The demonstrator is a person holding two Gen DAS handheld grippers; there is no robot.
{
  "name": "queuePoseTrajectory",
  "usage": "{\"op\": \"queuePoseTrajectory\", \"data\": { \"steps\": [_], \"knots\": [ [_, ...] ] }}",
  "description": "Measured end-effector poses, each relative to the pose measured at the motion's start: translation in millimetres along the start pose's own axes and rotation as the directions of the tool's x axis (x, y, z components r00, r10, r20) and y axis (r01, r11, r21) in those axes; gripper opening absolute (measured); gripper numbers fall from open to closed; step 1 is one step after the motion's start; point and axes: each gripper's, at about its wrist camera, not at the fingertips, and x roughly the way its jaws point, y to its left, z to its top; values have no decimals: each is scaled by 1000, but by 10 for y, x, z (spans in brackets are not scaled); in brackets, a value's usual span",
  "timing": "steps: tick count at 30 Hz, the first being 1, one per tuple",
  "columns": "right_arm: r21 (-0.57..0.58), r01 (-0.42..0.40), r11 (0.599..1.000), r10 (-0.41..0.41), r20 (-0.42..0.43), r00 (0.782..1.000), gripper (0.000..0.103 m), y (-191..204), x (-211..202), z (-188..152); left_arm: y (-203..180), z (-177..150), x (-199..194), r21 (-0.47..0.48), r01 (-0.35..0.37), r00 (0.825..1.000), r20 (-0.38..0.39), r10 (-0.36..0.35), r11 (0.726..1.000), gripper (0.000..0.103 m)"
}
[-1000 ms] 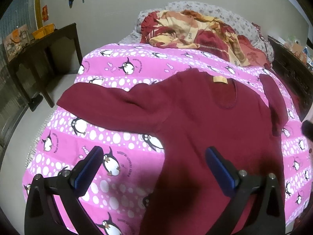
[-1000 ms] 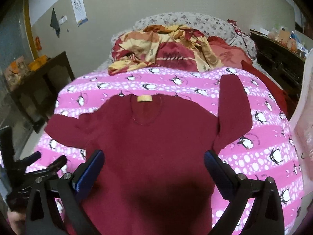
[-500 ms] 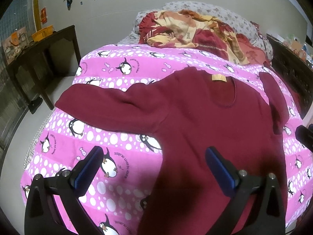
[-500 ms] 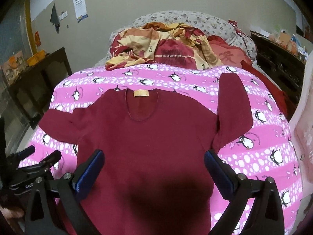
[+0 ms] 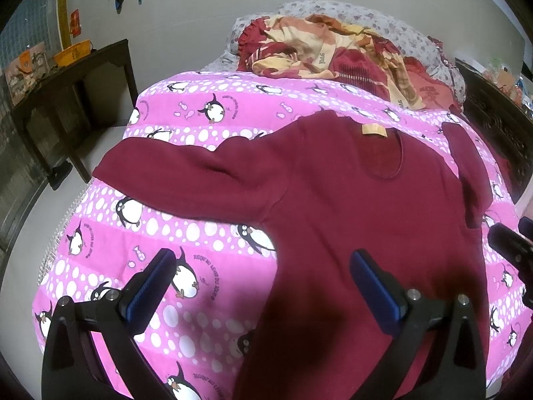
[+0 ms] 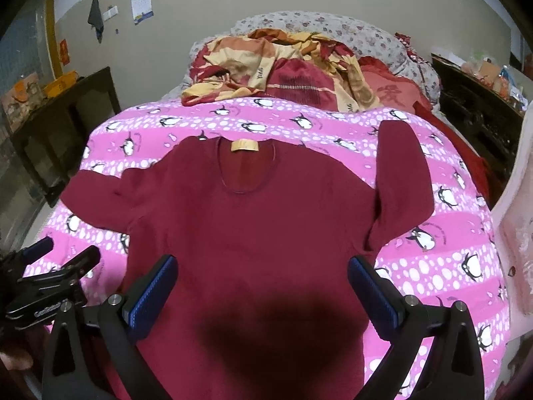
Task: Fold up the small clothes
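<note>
left tool (image 5: 263,278): fingers spread wide, empty, above bed | maroon sweater (image 5: 349,220): flat on pink penguin blanket (image 5: 186,240), one sleeve outstretched | right tool (image 5: 513,250): at edge

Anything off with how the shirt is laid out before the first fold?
Mostly fine: the maroon shirt lies flat on the penguin blanket. The odd bit is its sleeves. One is bent upward toward the pillows, while the other stretches straight out to the bed's edge. Both grippers hover open above it.
</note>
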Motion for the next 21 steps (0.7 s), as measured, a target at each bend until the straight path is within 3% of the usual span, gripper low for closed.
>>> {"op": "queuePoseTrajectory", "data": {
  "steps": [9,21],
  "knots": [
    [75,-38,996,43,-58,997,103,23,132,7,17,8,34,-2,-4,1000,-8,4,1000,103],
    [54,-20,998,25,-89,996,103,105,253,-19,-5,-17,77,-2,2,1000,-18,-2,1000,103]
  ]
}}
